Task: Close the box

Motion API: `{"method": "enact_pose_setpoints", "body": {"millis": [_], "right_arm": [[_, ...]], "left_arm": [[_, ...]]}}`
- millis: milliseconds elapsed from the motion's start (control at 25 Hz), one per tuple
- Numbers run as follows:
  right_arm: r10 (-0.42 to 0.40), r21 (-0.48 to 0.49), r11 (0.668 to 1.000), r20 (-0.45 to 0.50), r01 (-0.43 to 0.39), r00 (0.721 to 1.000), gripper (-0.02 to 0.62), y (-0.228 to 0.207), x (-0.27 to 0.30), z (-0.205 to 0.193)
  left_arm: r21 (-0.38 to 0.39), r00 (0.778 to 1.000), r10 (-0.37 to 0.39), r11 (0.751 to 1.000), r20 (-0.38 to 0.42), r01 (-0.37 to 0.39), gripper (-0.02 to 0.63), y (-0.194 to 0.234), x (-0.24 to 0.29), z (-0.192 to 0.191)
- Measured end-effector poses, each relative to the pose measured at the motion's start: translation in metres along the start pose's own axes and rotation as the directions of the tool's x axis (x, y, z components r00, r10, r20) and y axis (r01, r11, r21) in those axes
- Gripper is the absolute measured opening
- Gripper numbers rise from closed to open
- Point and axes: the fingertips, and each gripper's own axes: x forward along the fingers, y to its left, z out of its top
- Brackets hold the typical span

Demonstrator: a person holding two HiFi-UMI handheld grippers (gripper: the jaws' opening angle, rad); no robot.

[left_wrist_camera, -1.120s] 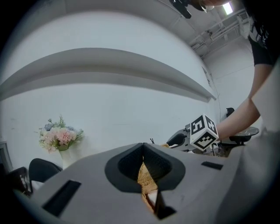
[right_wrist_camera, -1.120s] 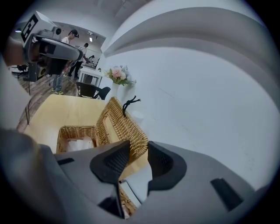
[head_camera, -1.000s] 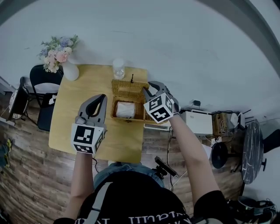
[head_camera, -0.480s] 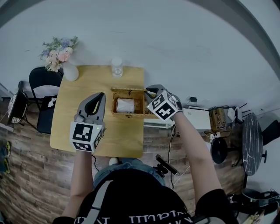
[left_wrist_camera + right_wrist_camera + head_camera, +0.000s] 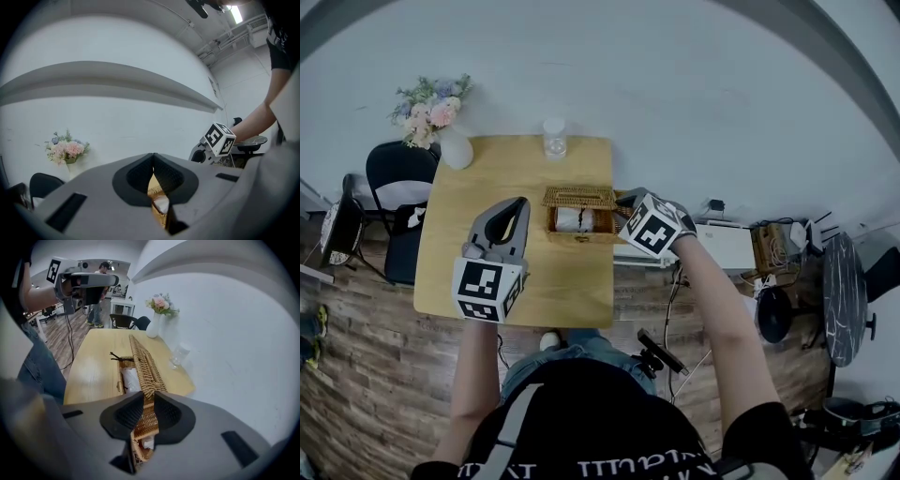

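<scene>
While lid [image 5: 579,197] stands tilted, wicker box [image 5: 578,234], table [image 5: 487,173].

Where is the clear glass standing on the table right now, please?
In the head view the clear glass stands at the table's far edge, just beyond the wicker box, right of the flower vase.

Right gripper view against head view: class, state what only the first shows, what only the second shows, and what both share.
Only the right gripper view: the wicker lid caught between its own jaws, which are opening, and a person standing far behind. Only the head view: the right gripper seen from outside, and the wearer's black top. Both: the table, vase of flowers, glass, white roll in the box, and left gripper.
</scene>
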Motion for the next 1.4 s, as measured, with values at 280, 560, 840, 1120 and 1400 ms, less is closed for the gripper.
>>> {"method": "enact_pose_setpoints", "body": {"millis": [280,560,840,1120,1400], "right_arm": [[0.039,-0.055,0.998,-0.054,-0.042,0.998,0.087,0.018,0.011,-0.011],[0.045,-0.108,0.992,-0.118,-0.058,0.992,0.100,0.039,0.034,-0.025],[0.103,-0.038,0.993,-0.126,-0.109,0.987,0.098,0.052,0.052,-0.038],[0.103,-0.013,0.994,-0.139,-0.105,0.985,0.098,0.051,0.053,-0.036],[0.003,0.096,0.995,-0.080,0.004,0.997,0.040,0.055,0.034,-0.018]], "left_arm": [[0.006,1.000,-0.011,1.000,-0.013,0.011,0.012,-0.002,0.003,-0.005],[0.003,1.000,-0.004,1.000,-0.029,0.004,0.012,0.000,0.007,-0.011],[-0.005,0.999,0.014,1.000,-0.039,-0.014,0.012,0.010,0.007,-0.018],[-0.020,0.999,0.014,1.000,-0.034,-0.015,0.012,0.018,0.004,-0.021],[-0.019,0.999,-0.032,0.999,-0.018,0.032,0.012,0.017,-0.011,-0.019]]}}
